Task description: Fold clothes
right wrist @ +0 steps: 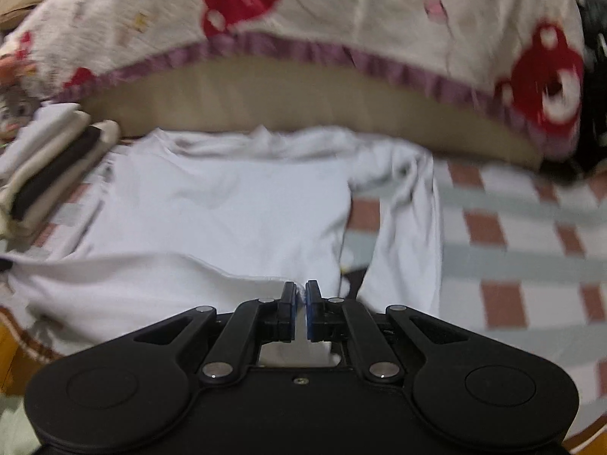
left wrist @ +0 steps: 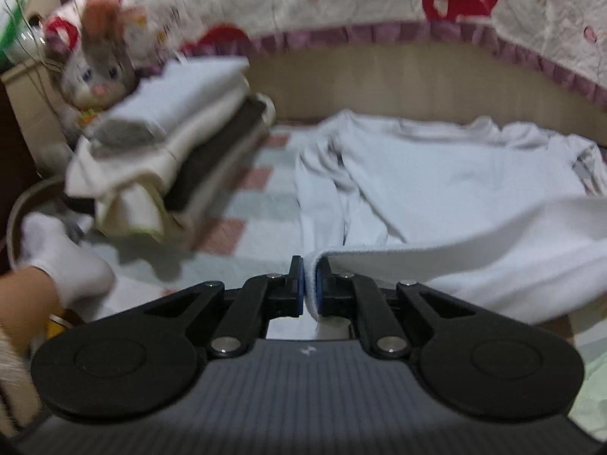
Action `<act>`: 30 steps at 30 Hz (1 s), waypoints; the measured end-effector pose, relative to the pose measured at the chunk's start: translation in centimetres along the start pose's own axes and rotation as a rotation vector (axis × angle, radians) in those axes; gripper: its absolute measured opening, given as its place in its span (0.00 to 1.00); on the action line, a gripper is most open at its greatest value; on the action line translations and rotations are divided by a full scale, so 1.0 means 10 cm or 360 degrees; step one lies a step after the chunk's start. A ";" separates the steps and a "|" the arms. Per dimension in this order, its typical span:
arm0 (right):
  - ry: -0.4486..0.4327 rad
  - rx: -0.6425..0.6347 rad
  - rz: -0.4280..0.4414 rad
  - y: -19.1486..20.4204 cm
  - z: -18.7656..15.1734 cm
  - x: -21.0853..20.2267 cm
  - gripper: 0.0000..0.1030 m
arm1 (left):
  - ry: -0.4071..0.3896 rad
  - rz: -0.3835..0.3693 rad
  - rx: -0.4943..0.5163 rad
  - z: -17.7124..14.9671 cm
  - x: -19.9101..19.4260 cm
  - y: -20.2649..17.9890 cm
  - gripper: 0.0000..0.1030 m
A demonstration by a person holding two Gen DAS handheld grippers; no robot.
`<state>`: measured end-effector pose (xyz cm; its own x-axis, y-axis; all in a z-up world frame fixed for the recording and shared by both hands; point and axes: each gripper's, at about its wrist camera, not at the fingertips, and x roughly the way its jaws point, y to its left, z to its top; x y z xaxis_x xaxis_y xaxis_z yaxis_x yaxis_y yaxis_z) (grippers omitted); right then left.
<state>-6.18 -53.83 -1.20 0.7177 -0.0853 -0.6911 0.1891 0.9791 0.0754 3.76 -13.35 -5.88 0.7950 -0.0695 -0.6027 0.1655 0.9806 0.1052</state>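
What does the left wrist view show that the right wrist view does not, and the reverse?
Only the left wrist view shows the left gripper shut on the hem of the white long-sleeved shirt, a clear plush rabbit and a white-gloved hand.

Only the right wrist view shows the right gripper shut on the shirt's hem, and one sleeve lying along the checked sheet.

Both show the shirt, the stack of folded clothes, the sheet and the red-patterned quilt.
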 end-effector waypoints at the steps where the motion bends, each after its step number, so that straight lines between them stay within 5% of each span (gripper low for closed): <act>1: -0.0029 -0.0024 0.0018 -0.01 0.04 -0.14 0.05 | -0.0020 -0.0015 -0.0028 0.02 -0.11 0.04 0.06; 6: -0.0093 -0.0085 0.0106 -0.19 0.20 -0.85 0.05 | -0.0077 -0.0071 -0.0151 0.16 -0.60 0.27 0.05; 10: -0.0058 -0.0200 0.0127 -0.28 0.10 -1.30 0.01 | -0.0063 -0.0043 -0.0076 0.02 -0.92 0.35 0.05; 13: 0.0062 -0.0238 0.0145 -0.33 -0.13 -1.38 0.01 | 0.0119 -0.0034 -0.0062 -0.29 -0.83 0.43 0.04; 17: 0.0181 -0.0178 0.0245 -0.35 -0.37 -1.07 0.01 | 0.0383 -0.0029 -0.0201 -0.65 -0.40 0.49 0.05; 18: 0.0191 -0.0152 0.0281 -0.33 -0.38 -0.98 0.09 | 0.0421 -0.0008 -0.0207 -0.70 -0.30 0.47 0.05; 20: 0.0235 -0.0152 0.0354 -0.21 -0.35 -0.76 0.11 | 0.0437 0.0024 -0.0194 -0.74 -0.22 0.43 0.05; 23: 0.0381 -0.0132 0.0494 -0.03 -0.32 -0.35 0.47 | 0.0394 0.0034 -0.0207 -0.69 -0.23 0.45 0.05; 25: 0.0544 -0.0072 0.0573 0.02 -0.34 -0.02 0.50 | 0.0376 0.0023 -0.0233 -0.68 -0.27 0.47 0.05; 30: 0.0901 -0.0031 0.0523 0.08 -0.48 0.73 0.50 | 0.0375 0.0007 -0.0250 -0.67 -0.21 0.46 0.05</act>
<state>-4.05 -52.80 -9.63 0.2713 0.3243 -0.9062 0.0037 0.9412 0.3379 -1.06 -7.48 -9.37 0.6348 -0.0386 -0.7717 0.0554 0.9985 -0.0043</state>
